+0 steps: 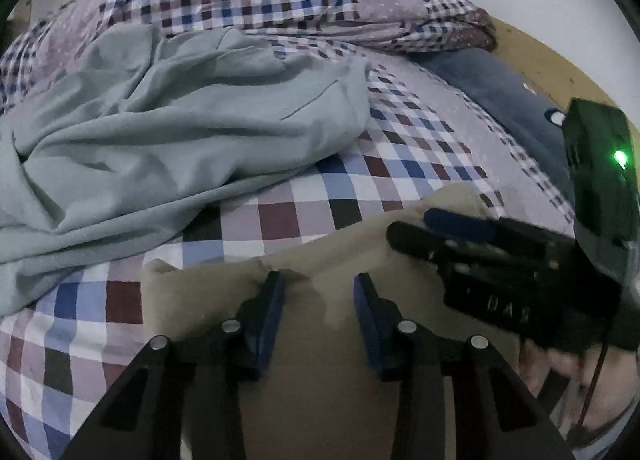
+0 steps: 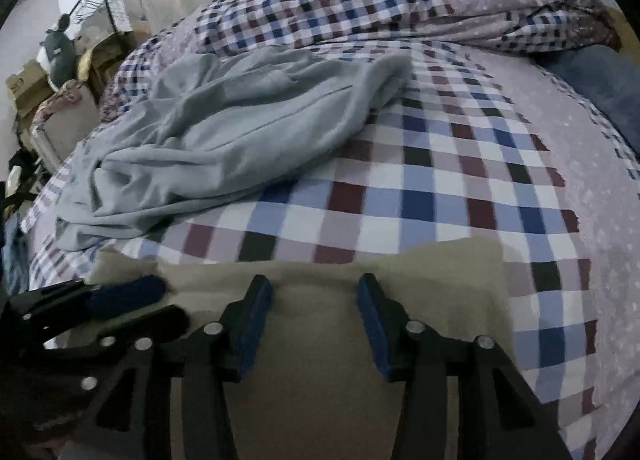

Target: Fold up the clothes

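Both grippers, left gripper [image 1: 319, 314] and right gripper [image 2: 316, 316], fingers apart over beige garment [image 1: 320, 380] on bed [image 2: 400, 188]; next, grab an edge to fold.

Both grippers are hovering side by side over the near edge of the beige cloth [image 1: 320, 340], close together.

Left gripper [image 1: 319, 314]: jaws are standing apart, blue pads [image 1: 267, 324] facing each other across a clear gap, nothing between them. Fingers are pointing forward over the beige cloth.

Right gripper [image 2: 316, 320]: jaws likewise are standing apart, pads [image 2: 252, 328] not pinching anything. In the left wrist view it is lying just to the right of the left gripper, angled inward, and a hand [image 1: 560, 372] is gripping its handle below; the hand is blurred.
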### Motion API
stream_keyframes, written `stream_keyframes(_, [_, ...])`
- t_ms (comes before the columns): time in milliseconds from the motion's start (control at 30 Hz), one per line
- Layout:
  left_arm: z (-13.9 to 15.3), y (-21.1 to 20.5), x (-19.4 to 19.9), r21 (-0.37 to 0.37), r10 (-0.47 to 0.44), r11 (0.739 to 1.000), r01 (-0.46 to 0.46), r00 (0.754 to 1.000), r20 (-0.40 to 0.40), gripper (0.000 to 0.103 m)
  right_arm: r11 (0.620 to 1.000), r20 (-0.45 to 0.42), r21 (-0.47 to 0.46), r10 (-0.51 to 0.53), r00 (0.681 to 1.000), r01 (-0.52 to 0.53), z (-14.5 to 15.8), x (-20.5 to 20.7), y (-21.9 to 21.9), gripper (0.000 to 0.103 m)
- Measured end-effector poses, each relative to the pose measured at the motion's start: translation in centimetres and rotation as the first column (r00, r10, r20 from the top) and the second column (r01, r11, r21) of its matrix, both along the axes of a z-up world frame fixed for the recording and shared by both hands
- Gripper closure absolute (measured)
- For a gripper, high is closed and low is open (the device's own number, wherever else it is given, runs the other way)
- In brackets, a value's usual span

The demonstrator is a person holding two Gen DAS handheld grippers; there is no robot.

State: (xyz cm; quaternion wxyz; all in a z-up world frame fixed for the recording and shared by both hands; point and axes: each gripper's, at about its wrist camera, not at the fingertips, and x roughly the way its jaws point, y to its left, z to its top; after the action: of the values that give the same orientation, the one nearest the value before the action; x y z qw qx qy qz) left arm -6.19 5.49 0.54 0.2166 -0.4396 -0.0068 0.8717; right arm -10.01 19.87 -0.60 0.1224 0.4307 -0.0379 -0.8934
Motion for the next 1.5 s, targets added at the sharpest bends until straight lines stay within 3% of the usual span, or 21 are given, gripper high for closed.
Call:
stream_keyframes(100, [-0.1,-0.6,0.2,-0.014,-0.014,1.0,0.014,1.0,-0.026,0.072,0.998,0.026,-0.045,-0.053,0.998,0.054,-0.1,-0.5,2.0,0.044])
stream_keyframes(333, [1.1,-1.5,1.2,-0.116,0.0,0.993,-0.009,0.997,-0.075,0.072,0.969,-0.057,0.133,-0.2,0.978,0.206,2.3,1.5,3.7,0.043])
stream_keyframes(367, [1.5,-1.6,1.3,-0.133,0.011,0.991,-0.022,0.996,-0.084,0.071,0.969,-0.067,0.123,-0.206,0.976,0.213,2.9,2.1,4.0,0.043])
stream_keyframes(433, [2.4,-2.0,2.0,-0.153,0.045,0.986,-0.06,0.994,-0.102,0.058,0.973,-0.083,0.086,-0.208,0.975,0.215,4.0,3.2,4.5,0.041])
stream_keyframes(500, [3.5,-2.1,3.2,-0.126,0.053,0.99,-0.069,0.99,-0.128,0.032,0.98,-0.088,0.014,-0.195,0.977,0.197,4.8,4.4,4.5,0.037])
stream_keyframes(567, [4.5,-1.8,4.9,-0.082,0.015,0.996,-0.027,0.989,-0.145,0.03,0.986,-0.083,-0.05,-0.163,0.983,0.159,5.3,5.6,4.1,0.028])
stream_keyframes(633, [5.4,-0.9,6.9,-0.066,-0.047,0.997,0.036,0.984,-0.17,0.03,0.992,-0.077,-0.039,-0.126,0.989,0.124,5.4,6.5,3.0,0.027])
stream_keyframes(733, [5.4,0.8,9.3,-0.125,-0.14,0.985,0.115,0.966,-0.217,0.021,0.997,-0.075,0.036,-0.061,0.995,0.064,4.6,7.9,1.3,0.027])
stream_keyframes(833, [3.2,1.8,9.6,-0.229,-0.154,0.967,0.11,0.971,-0.185,0.021,0.993,-0.058,0.117,-0.013,0.998,0.02,3.0,9.1,0.3,0.027])
stream_keyframes(900, [2.3,1.5,10.0,-0.244,-0.152,0.964,0.104,0.971,-0.186,0.021,0.991,-0.04,0.136,-0.007,0.999,0.012,2.1,9.8,0.3,0.027])
stream_keyframes(1133, [2.4,0.8,12.9,-0.265,-0.161,0.959,0.101,0.963,-0.215,0.021,0.985,-0.059,0.17,-0.024,0.998,0.034,2.1,13.4,0.3,0.023])
stream_keyframes(1300, [1.5,1.1,17.0,-0.297,-0.2,0.946,0.131,0.955,-0.218,0.021,0.98,-0.057,0.195,-0.028,0.998,0.039,1.9,16.2,0.1,0.022])
stream_keyframes(1500, [1.1,0.4,20.0,-0.274,-0.169,0.955,0.112,0.967,-0.192,0.021,0.971,-0.049,0.235,-0.034,0.998,0.045,1.3,19.9,-0.4,0.021])
